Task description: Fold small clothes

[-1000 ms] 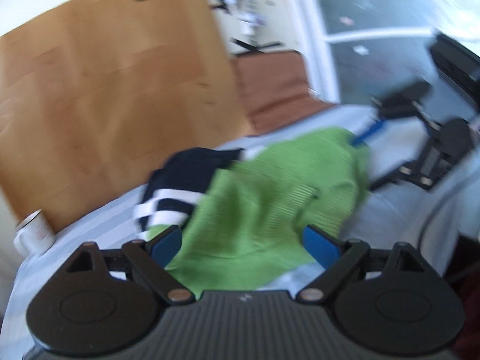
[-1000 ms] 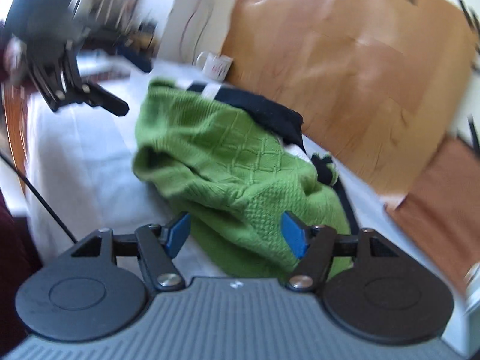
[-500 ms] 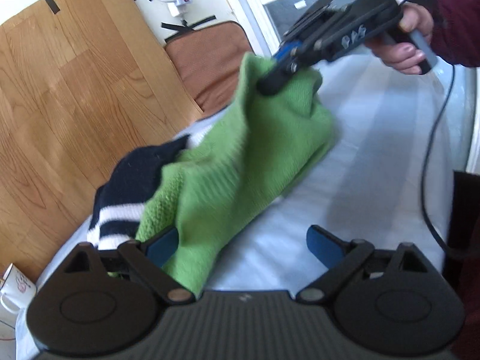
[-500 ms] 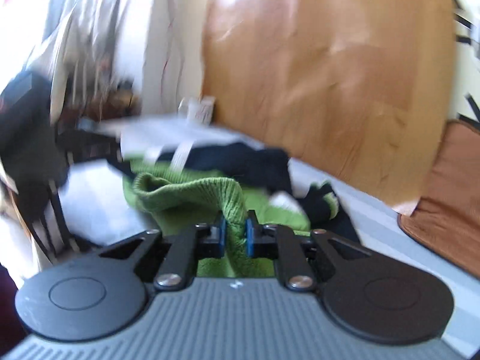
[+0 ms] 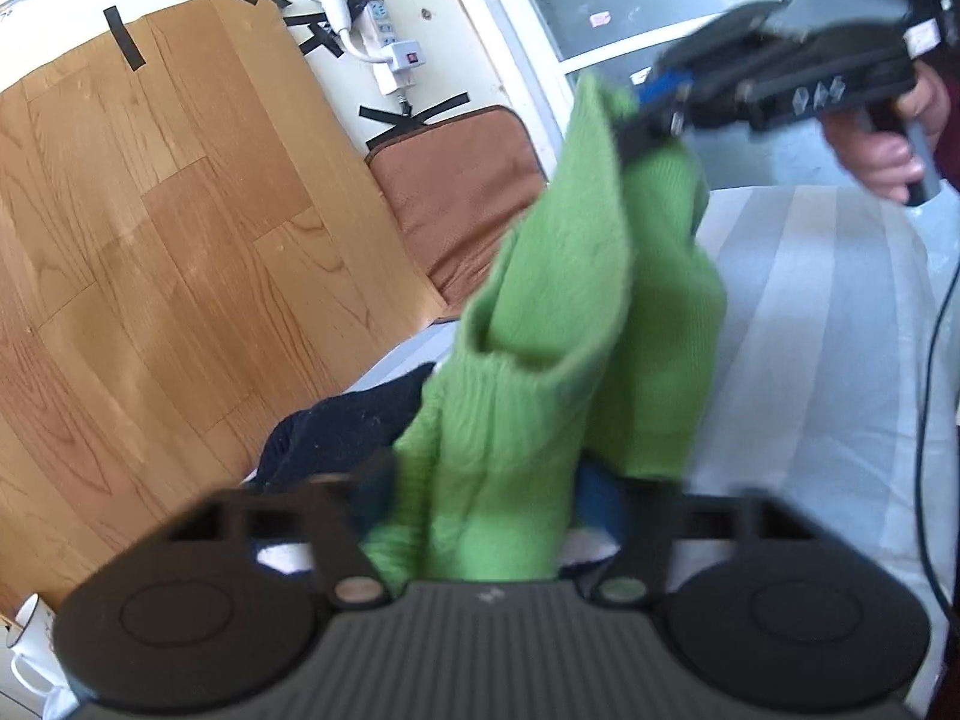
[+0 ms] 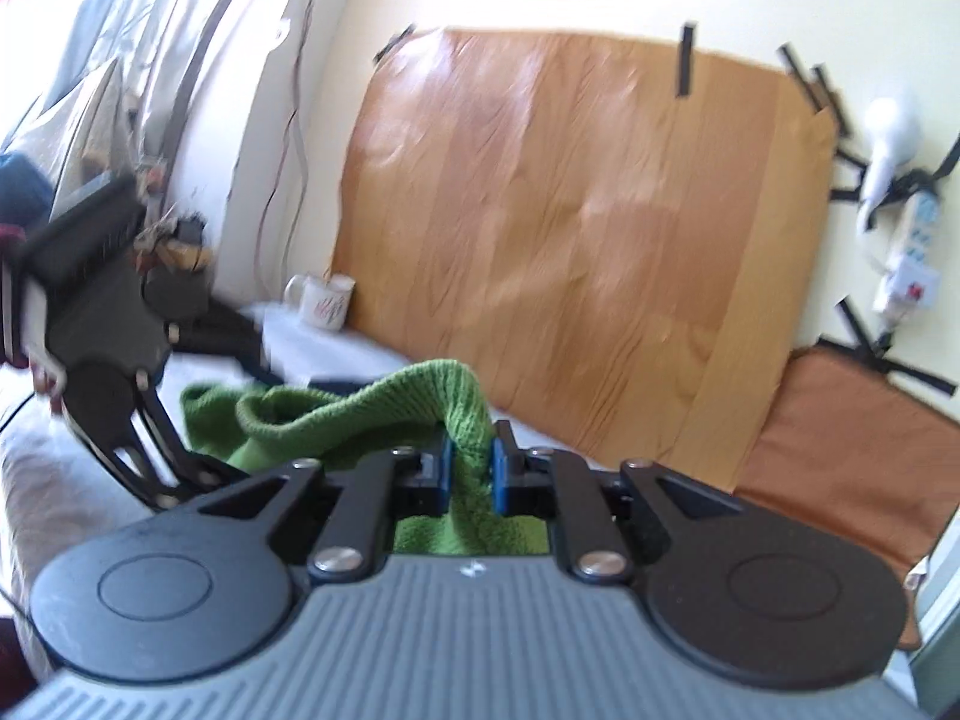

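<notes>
A green knit garment (image 5: 558, 324) hangs stretched between my two grippers above the table (image 5: 810, 330). My right gripper (image 6: 471, 471) is shut on a ridge of it, the blue pads pinching the knit; the left wrist view shows that gripper (image 5: 654, 102) raised at the upper right, held by a person's hand (image 5: 888, 144). My left gripper (image 5: 489, 498) has the garment's bunched lower part between its jaws, which are closing and touch the cloth on both sides. A dark navy garment with white stripes (image 5: 336, 426) lies on the table behind the green one.
A pale striped cloth covers the table. A white mug (image 6: 327, 300) stands at its far corner by a wood-look board (image 5: 150, 240) taped to the wall. A brown cushion (image 5: 468, 192) leans on the wall. A black cable (image 5: 936, 360) hangs at the right.
The right gripper shut on the green garment and lifted that end. The left gripper moved in on the lower part and its jaws have come together around it.
</notes>
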The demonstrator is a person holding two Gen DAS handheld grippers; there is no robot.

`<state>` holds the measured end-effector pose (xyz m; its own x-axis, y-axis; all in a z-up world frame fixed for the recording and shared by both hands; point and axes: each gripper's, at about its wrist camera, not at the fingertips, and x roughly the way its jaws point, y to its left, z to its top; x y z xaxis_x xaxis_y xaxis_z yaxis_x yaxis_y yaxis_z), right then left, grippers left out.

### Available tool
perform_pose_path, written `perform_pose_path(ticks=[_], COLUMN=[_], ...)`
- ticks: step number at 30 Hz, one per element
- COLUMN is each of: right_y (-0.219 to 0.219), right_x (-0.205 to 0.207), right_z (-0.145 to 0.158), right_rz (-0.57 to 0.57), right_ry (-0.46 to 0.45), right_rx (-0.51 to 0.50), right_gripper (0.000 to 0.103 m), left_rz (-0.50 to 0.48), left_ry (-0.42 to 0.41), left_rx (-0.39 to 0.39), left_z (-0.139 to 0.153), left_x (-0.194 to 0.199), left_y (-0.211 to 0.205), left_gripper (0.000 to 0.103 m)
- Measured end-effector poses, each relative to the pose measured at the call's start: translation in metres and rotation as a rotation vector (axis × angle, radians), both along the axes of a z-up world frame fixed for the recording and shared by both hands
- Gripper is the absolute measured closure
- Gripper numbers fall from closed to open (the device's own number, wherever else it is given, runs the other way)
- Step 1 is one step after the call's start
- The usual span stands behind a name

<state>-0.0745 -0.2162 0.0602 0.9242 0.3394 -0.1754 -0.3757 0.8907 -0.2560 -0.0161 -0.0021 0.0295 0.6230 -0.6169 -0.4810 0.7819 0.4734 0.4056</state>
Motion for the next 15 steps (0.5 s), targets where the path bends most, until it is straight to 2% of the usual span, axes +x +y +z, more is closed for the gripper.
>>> perform_pose_path(ticks=[1, 3, 6, 9, 12, 15], right_y=[0.001, 0.003, 0.002, 0.003, 0.013, 0.024], right_x=[-0.003, -0.008, -0.015, -0.024, -0.037, -0.045], right_z=[0.004, 0.015, 0.037, 0.065, 0.098, 0.132], right_rz=[-0.017, -0.059, -0.113, -0.13, -0.125, -0.121], right_ry=[-0.023, -0.072, -0.142, -0.232, -0.343, -0.443], right_rx=[-0.007, -0.02, -0.002, 0.021, 0.022, -0.009], right_gripper=[0.088, 0.088, 0.088, 0.089, 0.09, 0.091], left_rz=[0.0, 0.004, 0.026, 0.064, 0.098, 0.126], left_ry=[0.003, -0.014, -0.07, -0.135, -0.225, -0.329], left_rx=[-0.012, -0.053, -0.131, -0.197, -0.233, -0.257], left_z=[0.004, 0.019, 0.05, 0.086, 0.119, 0.152], left_x=[0.0, -0.001, -0.009, -0.021, -0.038, -0.057], left_y=[-0.001, -0.001, 0.004, 0.008, 0.007, 0.006], left_gripper=[0.071, 0.077, 0.079, 0.075, 0.075, 0.081])
